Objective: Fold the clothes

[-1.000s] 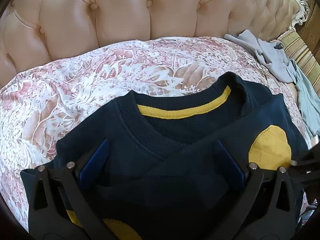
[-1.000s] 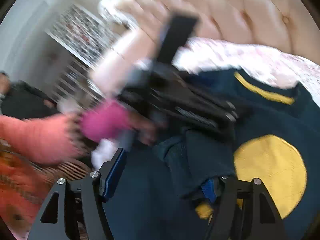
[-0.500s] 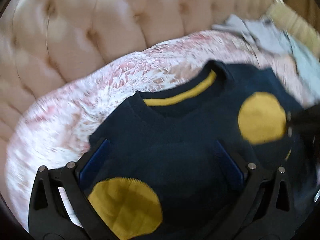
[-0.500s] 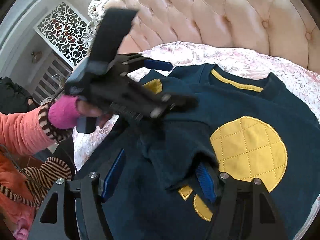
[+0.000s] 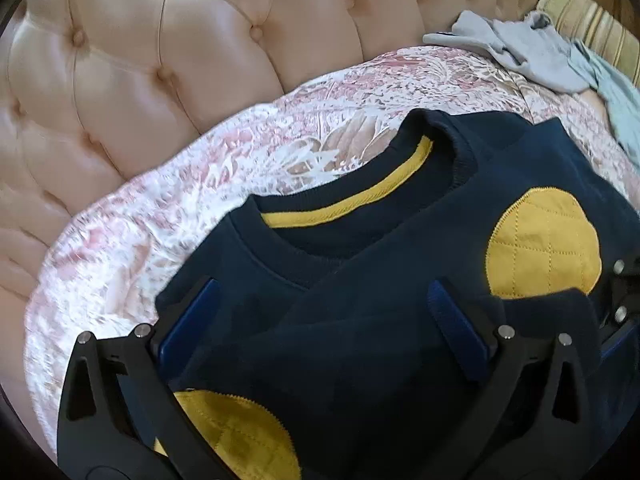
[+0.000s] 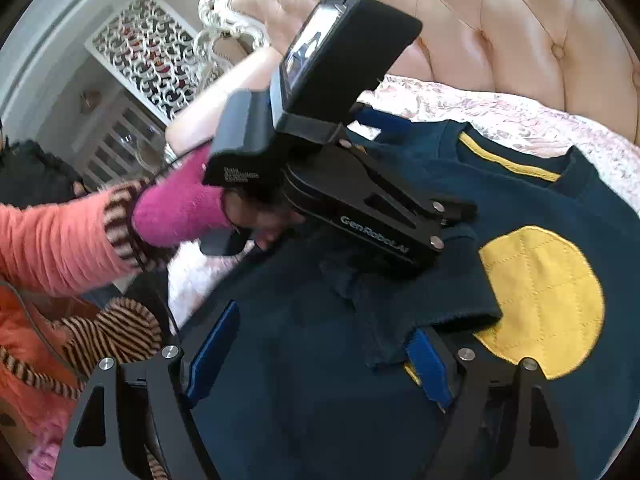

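A navy sweater (image 5: 248, 264) is spread on the bed (image 5: 160, 208), with its collar (image 5: 348, 208) turned towards the padded headboard (image 5: 160, 60). One sleeve (image 5: 400, 280) is laid slantwise across the chest just below the collar, and its round yellow patch (image 5: 544, 248) sits to the right of the collar. A second yellow patch (image 5: 232, 436) is seen below and to the left of the collar.

The left claw (image 5: 320, 300) is held open, with its jaws spread wide over the cloth below the collar and nothing pinched between them. Half a second ago it was held higher and further from the collar; it has since been lowered onto the folded sleeve. The right claw (image 6: 324, 324) is also open, and the sleeve's cuff (image 6: 420, 308) is draped against its inner finger without being clamped.

From this it is judged that the sleeve has been released in place and is being pressed flat. The body of the sweater is not yet doubled over, so folding of this garment is judged incomplete. A heap of grey clothes (image 5: 520, 48) is left well beyond the collar, near the headboard.
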### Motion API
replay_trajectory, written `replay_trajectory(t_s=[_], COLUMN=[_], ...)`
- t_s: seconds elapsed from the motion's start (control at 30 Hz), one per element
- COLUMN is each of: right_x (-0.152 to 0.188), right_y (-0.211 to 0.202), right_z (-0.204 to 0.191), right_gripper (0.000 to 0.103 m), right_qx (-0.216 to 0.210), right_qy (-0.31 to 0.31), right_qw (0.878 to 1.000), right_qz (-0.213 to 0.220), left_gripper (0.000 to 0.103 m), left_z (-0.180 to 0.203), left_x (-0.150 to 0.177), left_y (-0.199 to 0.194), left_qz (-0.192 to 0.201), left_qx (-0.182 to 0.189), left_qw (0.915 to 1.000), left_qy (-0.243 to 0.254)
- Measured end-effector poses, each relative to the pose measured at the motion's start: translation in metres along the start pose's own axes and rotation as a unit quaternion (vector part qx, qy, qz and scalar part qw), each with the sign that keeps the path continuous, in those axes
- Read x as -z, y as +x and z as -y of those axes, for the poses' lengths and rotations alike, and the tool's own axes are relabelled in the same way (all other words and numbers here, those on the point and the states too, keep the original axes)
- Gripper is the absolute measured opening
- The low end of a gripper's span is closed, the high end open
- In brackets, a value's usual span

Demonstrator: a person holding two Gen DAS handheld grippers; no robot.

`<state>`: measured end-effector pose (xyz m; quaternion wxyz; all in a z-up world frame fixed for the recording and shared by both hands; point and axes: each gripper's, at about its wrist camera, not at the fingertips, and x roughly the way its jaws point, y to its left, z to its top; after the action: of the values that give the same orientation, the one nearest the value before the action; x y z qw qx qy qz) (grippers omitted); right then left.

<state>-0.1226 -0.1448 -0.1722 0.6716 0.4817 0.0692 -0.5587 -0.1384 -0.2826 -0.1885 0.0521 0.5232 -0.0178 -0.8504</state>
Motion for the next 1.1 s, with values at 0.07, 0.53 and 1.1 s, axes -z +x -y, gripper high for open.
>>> replay_trajectory(t_s=[0.07, 0.53, 1.1], right_x=[0.000, 0.015, 0.017], right_y=[0.005, 0.013, 0.020], right_z=[-0.004, -0.015, -0.025], right_gripper=[0.086, 0.077, 0.080], right_qx=[-0.023, 0.028, 0.065], right_qy=[-0.003, -0.022, -0.033], right_qw=[1.000, 0.999, 0.997], right_qz=[-0.010, -0.016, -0.015], left_gripper=[0.103, 0.103, 0.103], left_z=[0.001, 0.006, 0.080], left_x=[0.001, 0.003, 0.013], left_y=[0.002, -0.031, -0.024], left_qz=[0.003, 0.052, 0.055], left_qx=[-0.002, -0.030, -0.199], left_qw=[1.0000, 0.9982, 0.9407], left_qy=[-0.009, -0.003, 0.269])
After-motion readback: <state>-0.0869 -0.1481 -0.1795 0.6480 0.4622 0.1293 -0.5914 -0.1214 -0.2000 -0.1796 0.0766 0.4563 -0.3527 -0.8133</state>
